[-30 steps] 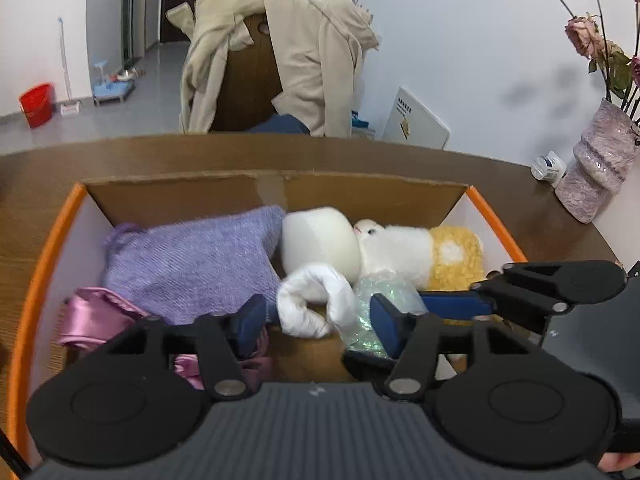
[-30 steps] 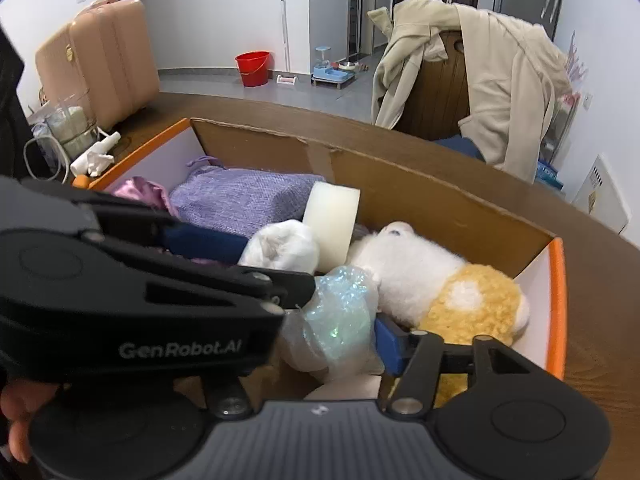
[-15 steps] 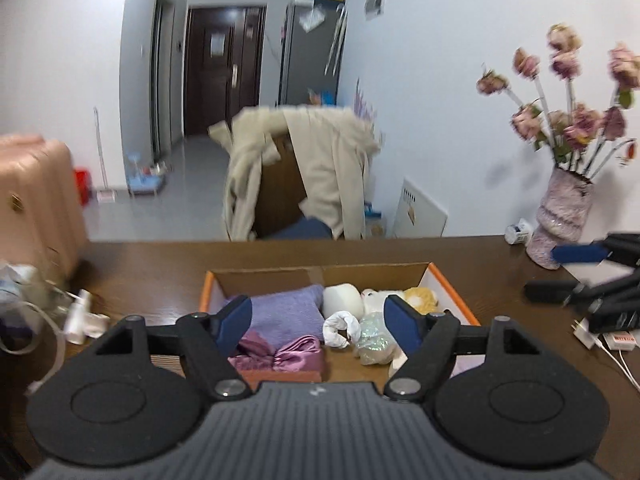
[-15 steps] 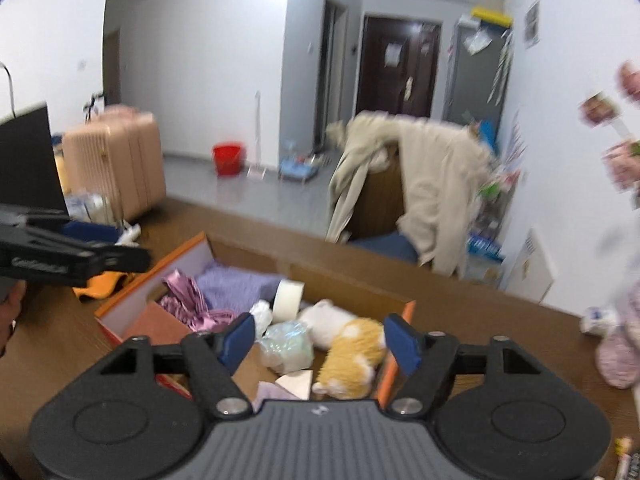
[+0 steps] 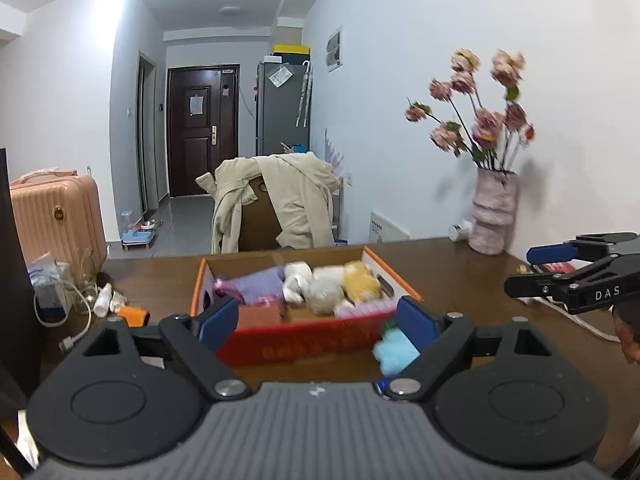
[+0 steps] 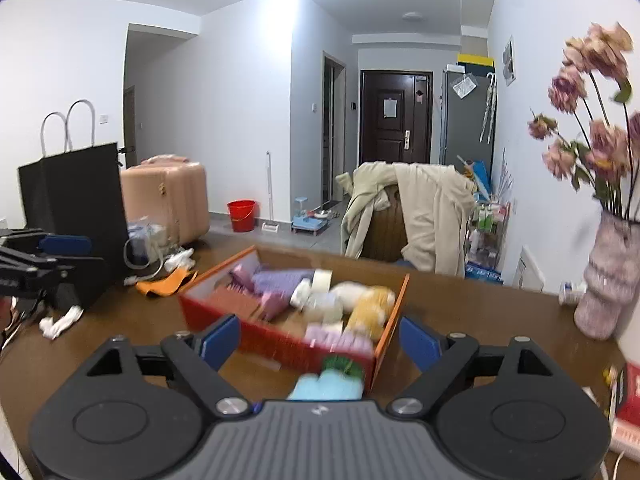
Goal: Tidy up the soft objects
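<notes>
An orange cardboard box (image 5: 304, 340) (image 6: 280, 338) sits on the brown table. It holds soft things: a purple knit pouch (image 5: 260, 286) (image 6: 280, 280), a white and yellow plush toy (image 5: 356, 280) (image 6: 368, 304), a white roll (image 5: 298, 272), a pink satin cloth (image 5: 224, 286). A light blue fluffy item (image 5: 394, 350) (image 6: 326, 386) lies on the table in front of the box. My left gripper (image 5: 316, 326) is open and empty, held back above the table. My right gripper (image 6: 320, 338) is open and empty too.
A pink vase with dried flowers (image 5: 494, 216) (image 6: 608, 280) stands at the right by the wall. An orange cloth (image 6: 166, 282), chargers and cables (image 5: 60, 300) lie at the left, near a black paper bag (image 6: 72, 208). A chair with a beige coat (image 5: 276, 204) stands behind the table.
Both grippers have pulled up and back from inside the box, so the whole box and room now show. The two grippers have moved apart.
</notes>
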